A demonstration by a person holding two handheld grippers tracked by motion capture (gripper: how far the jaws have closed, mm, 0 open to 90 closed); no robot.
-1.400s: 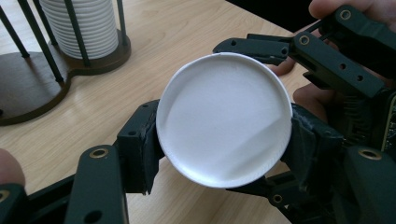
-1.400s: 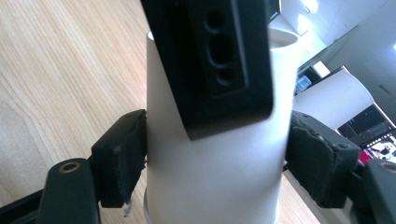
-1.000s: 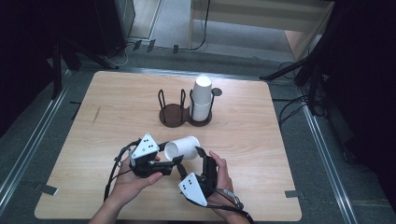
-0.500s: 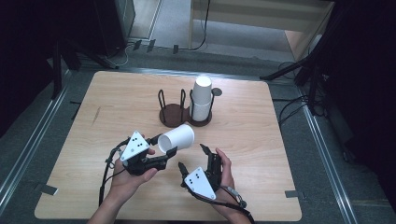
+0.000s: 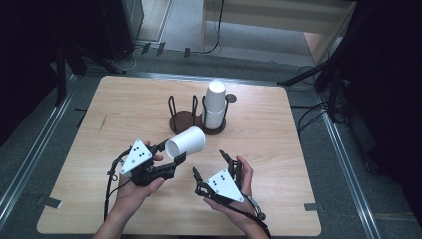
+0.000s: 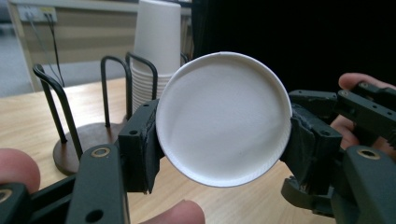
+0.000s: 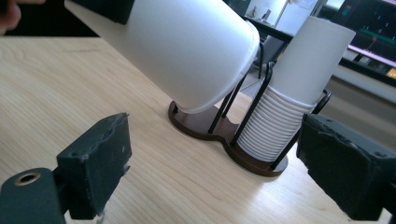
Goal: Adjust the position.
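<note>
My left gripper [image 5: 171, 153] is shut on a single white paper cup [image 5: 185, 143], which it holds on its side above the table. In the left gripper view the cup's round bottom [image 6: 223, 119] faces the camera, with a pad pressed on each side. My right gripper [image 5: 209, 162] is just right of the cup and apart from it. Its jaws have just been opening and nothing is between its fingertips [image 7: 100, 158]. Behind stands a dark two-bay cup holder [image 5: 181, 121]; its right bay holds a stack of white cups [image 5: 215, 107] and its left bay is empty.
The holder's black wire posts [image 7: 254, 105] rise around the stack of cups [image 7: 289, 107]. The held cup [image 7: 187, 46] hangs over the wooden table [image 5: 124, 109] in front of the holder. Bare wood lies to the left and right. Cables trail on the floor beyond the table's far edge.
The cup in my left gripper has shifted slightly left and away from the person. My right gripper has come away from the cup and its jaws stand wider.
</note>
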